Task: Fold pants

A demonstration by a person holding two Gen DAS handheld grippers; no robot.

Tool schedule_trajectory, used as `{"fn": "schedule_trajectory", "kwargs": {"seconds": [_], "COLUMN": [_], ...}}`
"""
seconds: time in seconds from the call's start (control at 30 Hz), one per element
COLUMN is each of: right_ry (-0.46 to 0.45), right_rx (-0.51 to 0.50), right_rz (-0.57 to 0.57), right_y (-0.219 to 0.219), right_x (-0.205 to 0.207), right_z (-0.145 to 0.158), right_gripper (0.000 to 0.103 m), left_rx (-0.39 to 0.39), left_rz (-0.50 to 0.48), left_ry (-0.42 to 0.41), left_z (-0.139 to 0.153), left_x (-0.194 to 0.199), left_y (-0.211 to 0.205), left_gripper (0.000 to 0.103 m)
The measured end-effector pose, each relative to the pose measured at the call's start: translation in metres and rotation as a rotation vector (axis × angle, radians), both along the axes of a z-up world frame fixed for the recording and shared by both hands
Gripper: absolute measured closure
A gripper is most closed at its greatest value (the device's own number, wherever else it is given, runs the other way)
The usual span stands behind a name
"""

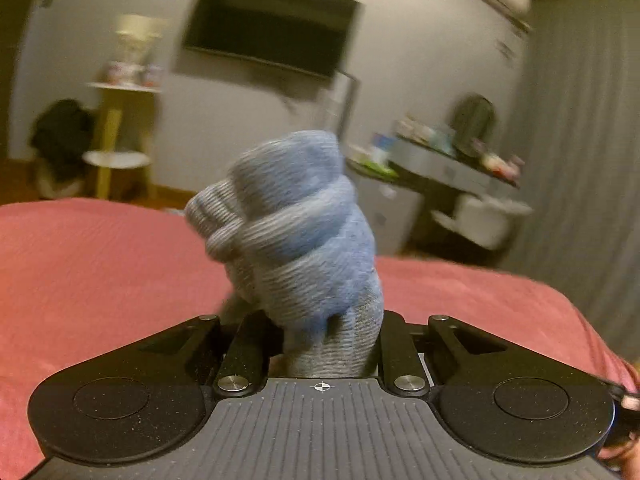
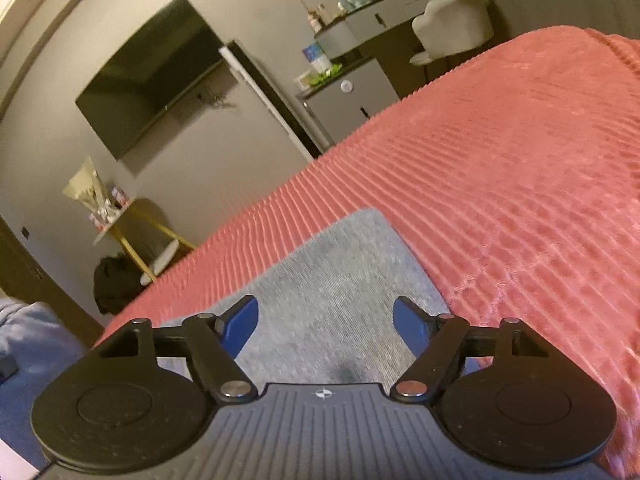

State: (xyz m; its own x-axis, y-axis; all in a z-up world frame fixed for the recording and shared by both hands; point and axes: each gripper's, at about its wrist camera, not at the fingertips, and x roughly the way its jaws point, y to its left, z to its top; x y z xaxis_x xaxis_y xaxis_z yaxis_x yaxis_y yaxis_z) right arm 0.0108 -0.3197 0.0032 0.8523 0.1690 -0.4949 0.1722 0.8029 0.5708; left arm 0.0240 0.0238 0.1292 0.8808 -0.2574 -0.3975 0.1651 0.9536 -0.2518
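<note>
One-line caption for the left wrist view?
Left gripper shut on bunched blue-grey pants above the pink bedspread.

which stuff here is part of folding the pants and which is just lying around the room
Part of the job:
- blue-grey pants, one bunch clamped in the left claw
- right claw, open over the flat part
- pink bedspread they lie on

Just lying about:
- wall TV
- yellow side table
- cluttered dresser
- white chair
</note>
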Motion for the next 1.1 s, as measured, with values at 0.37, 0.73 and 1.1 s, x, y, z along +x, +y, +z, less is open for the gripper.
{"fn": "schedule_trajectory", "kwargs": {"seconds": [0.37,0.73,1.1], "right_ry": [0.007,0.056,0.131], "right_rx": [0.105,0.27,0.373], "right_rz": [0.042,0.174,0.244], "right_y": [-0.014,-0.003,0.003], "right_x": [-0.025,-0.015,-0.009], "right_z": [0.001,-0.008,-0.023], "right_gripper": [0.033,0.029,0.021], "left_rx": [0.482,0.736,0.213], "left_rz": [-0.133,-0.14,-0.029], "left_ry": [0.322,0.236,0.282], "left_z": [-0.079,-0.072,-0.06], "left_x": [0.02,-0.019,-0.047], "left_y": [-0.189,-0.215,-0.101], "left_gripper": [0.074,0.044,0.026]}}
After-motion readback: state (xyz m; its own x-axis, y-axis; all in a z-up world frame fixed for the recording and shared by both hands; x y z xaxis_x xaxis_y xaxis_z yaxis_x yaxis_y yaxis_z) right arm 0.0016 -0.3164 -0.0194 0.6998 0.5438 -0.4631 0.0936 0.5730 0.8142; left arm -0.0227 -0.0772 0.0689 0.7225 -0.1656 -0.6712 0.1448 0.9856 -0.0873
